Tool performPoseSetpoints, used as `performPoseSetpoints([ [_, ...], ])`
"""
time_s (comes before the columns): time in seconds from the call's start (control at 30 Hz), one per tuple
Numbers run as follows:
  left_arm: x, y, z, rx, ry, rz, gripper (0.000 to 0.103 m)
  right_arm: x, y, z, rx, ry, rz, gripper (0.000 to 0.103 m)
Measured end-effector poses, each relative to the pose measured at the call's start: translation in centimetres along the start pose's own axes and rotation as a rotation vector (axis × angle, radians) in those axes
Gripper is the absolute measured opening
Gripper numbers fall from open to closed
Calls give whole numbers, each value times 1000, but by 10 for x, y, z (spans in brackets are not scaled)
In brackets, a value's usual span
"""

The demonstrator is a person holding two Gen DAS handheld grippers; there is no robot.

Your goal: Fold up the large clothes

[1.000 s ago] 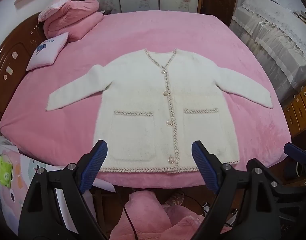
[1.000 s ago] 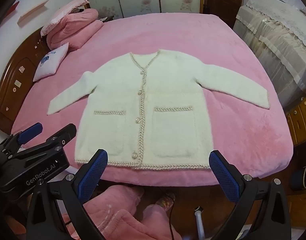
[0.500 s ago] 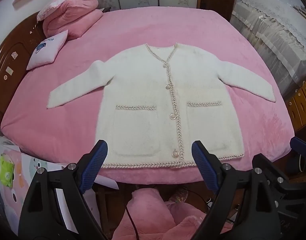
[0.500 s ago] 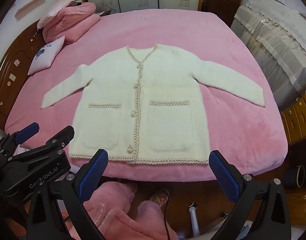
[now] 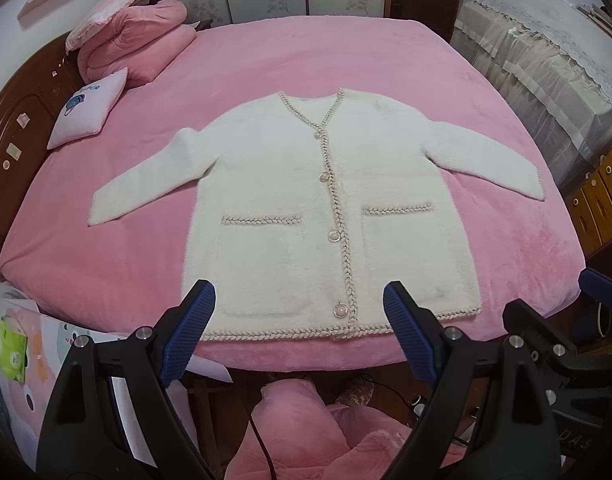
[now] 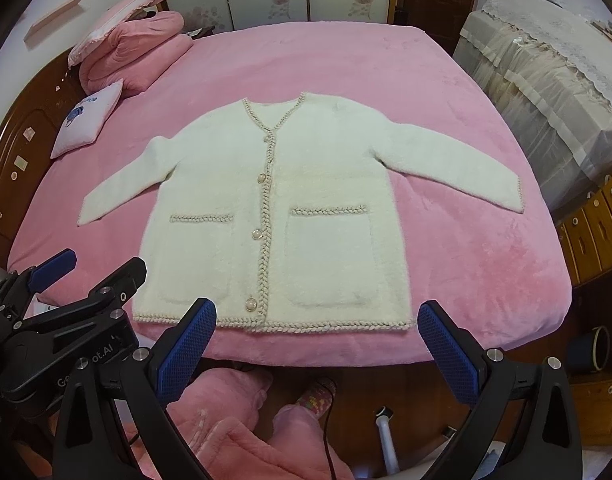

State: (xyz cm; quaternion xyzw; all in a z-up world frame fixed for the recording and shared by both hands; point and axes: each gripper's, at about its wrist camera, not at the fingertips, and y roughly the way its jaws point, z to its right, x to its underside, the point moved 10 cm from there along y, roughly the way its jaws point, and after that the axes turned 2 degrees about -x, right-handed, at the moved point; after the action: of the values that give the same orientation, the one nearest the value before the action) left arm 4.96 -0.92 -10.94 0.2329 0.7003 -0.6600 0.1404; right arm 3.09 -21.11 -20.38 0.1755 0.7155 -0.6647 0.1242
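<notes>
A white fluffy cardigan with braided trim, pearl buttons and two front pockets lies flat and buttoned on the pink bed, both sleeves spread outward. It also shows in the right wrist view. My left gripper is open and empty, held above the hem at the bed's near edge. My right gripper is open and empty, also above the hem. The left gripper shows at the lower left of the right wrist view.
Folded pink quilts and a small white pillow lie at the bed's far left by the wooden headboard. A lace-covered piece of furniture stands right. Wooden drawers stand at the right edge. Pink-clad legs stand below.
Both grippers have drawn slightly back and up from the bed, so the cardigan sits a little higher in both views. The cardigan has not moved. Both grippers stay open.
</notes>
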Motion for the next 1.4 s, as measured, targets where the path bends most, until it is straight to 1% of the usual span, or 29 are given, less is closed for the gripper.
performPoseSetpoints([
  [0.13, 2, -2, 3, 4, 5, 0, 85, -1, -2, 7, 6, 7, -1, 103],
  [0.47, 0, 1, 4, 14, 11, -13, 85, 6, 0, 2, 29, 7, -1, 103],
  [1.4, 1, 5, 2, 20, 11, -20, 85, 8, 0, 1, 30, 9, -2, 103],
])
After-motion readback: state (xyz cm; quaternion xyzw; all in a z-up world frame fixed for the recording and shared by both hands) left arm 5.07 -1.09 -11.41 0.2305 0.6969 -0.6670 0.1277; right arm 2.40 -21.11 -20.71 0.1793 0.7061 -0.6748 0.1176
